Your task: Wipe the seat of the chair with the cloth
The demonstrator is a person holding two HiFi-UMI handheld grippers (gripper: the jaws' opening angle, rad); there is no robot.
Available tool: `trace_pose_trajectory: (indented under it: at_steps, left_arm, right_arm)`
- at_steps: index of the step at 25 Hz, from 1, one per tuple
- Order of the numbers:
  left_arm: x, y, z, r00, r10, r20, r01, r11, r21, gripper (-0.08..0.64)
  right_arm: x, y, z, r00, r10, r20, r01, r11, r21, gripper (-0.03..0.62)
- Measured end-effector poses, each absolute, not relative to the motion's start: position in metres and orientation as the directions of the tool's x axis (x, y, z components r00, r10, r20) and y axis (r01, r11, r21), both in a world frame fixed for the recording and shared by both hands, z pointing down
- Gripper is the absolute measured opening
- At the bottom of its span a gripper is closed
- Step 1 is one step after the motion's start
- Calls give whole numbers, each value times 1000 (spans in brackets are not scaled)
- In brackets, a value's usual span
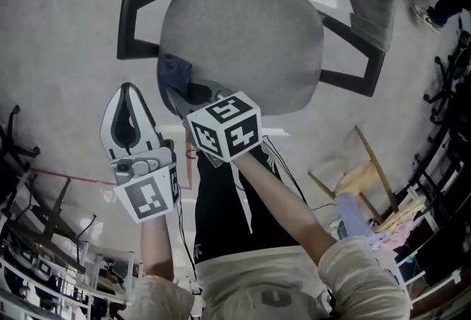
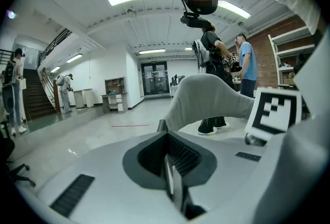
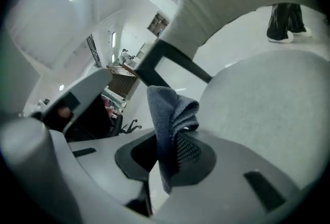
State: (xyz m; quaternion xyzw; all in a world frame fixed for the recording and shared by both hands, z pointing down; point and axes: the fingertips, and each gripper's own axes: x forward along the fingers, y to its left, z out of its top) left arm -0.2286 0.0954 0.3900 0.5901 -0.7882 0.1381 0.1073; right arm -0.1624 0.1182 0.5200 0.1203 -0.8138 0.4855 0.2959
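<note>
The right gripper (image 1: 185, 94) pinches the blue cloth (image 3: 167, 115) at the near-left edge of the seat (image 1: 246, 39), seemingly touching it. The left gripper (image 1: 130, 104), jaws together on nothing, hovers nearer, further left.

Left hand-held gripper (image 1: 131, 94) closed, right one (image 1: 184, 96) clamped

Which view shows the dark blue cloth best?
The right gripper view: the dark blue cloth sits clamped between the right gripper's jaws, its folds clear. The head view shows only a bit of it beside the grey padded chair seat. The left gripper view misses it.
</note>
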Motion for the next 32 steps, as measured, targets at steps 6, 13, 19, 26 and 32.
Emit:
trace_pose_trajectory:
  at_steps: [6,13,19,26,32]
  left_arm:
    - [-242,110,396,-327,-885,332,-945,316,-88,15]
    - [-237,108,398,-322,-887,332,-946,319,-64,15]
    - [-219,91,398,-263,-907,329,-964,261,-52,15]
    - [-190,65,400,-196,-927,321,-980,197,-31,15]
    - [-157,39,398,-105,-945,309,-994,102,-25,15]
  right_arm:
    - [-192,161,585,-737,196,647,-496,495,-714,49]
    - [-190,168,607,-679,225,699,-505,548,-667,49]
    - [-161,159,606,-677,194,710,-539,526,-657,49]
    - [-91,144,605,-658,149,738,-580,524,-623,49]
    - [-1,114,608,-587,61,807,-659,542,-521,49]
